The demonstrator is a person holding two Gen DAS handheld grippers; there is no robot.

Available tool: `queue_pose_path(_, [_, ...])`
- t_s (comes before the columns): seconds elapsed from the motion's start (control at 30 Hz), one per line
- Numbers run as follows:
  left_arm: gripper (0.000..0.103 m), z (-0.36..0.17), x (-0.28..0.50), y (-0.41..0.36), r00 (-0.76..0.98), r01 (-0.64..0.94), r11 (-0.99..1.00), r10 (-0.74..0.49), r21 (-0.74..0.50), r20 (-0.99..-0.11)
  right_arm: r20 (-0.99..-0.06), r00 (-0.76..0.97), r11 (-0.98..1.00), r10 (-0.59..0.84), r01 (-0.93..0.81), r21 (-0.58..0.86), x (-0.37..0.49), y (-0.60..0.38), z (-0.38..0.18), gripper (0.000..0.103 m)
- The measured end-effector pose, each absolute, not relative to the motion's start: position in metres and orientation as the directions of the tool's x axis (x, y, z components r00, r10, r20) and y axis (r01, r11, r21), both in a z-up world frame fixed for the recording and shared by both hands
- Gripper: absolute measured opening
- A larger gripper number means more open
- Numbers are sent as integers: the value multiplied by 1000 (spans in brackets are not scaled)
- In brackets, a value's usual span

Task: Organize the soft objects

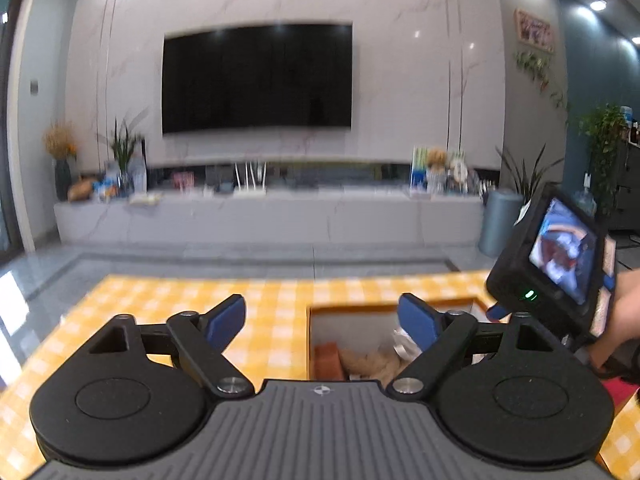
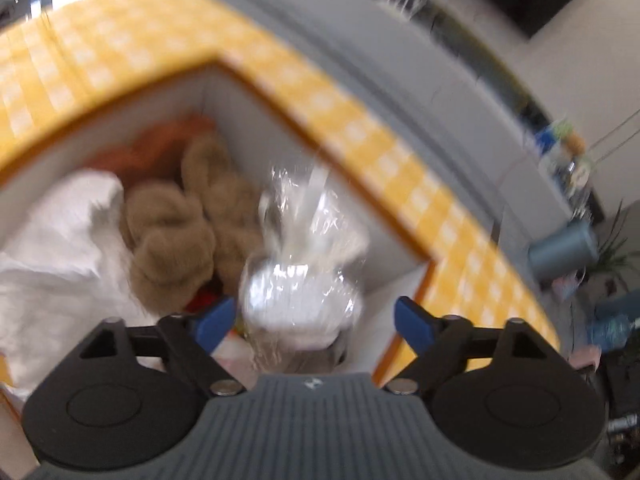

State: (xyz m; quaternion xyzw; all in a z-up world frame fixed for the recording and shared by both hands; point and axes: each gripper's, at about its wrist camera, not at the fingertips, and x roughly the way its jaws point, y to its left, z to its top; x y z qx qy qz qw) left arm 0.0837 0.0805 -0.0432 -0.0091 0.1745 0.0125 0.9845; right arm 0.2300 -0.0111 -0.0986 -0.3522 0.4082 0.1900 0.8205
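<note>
Right tongs point(image 2: 314, 322) gape wide, empty, over the box point(image 2: 256, 104) on the checked worktop point(image 2: 120, 36). A wrapped white bundle point(image 2: 304, 276) stands inside, long axis upright, beside the brown plush point(image 2: 176, 236). Left tongs point(image 1: 322, 318) wide open, empty.

Home living rm. Big black flat-screen TV point(image 1: 257, 78) on pale marble-look wall, long low grey TV cabinet point(image 1: 268, 216) w/ ornaments, leafy green potted plants point(image 1: 606, 136), glossy grey tiled floor point(image 1: 120, 264), yellow-white checked cloth surface point(image 1: 272, 312).

TV point(image 1: 257, 78) on wall, plants point(image 1: 124, 148), grey bin point(image 1: 498, 222).
</note>
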Motion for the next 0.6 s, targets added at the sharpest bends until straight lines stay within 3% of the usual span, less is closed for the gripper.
queue_pose_path(0.03, [103, -40, 80, 77, 945, -32, 999, 30, -2, -326, -788, 615, 686, 21, -583, -436, 226, -14, -90, 98])
queue_pose_path(0.2, [103, -26, 66, 61, 969, -16, 998, 29, 53, -246, -710, 700, 792, 77, -476, -383, 208, -46, -38, 100])
queue_pose_path(0.3, [103, -22, 62, 51, 966, -13, 997, 32, 77, -258, -635, 768, 865, 82, -371, -337, 185, -70, -10, 100])
queue_pose_path(0.47, [103, -19, 57, 39, 952, 4, 998, 14, 59, -305, -444, 896, 904, 1, -191, -383, 128, -97, 0, 100])
queue_pose_path(0.6, [103, -19, 51, 28, 944, 14, 996, 18, 94, -331, -416, 909, 910, -10, -164, -380, 101, -107, -11, 100])
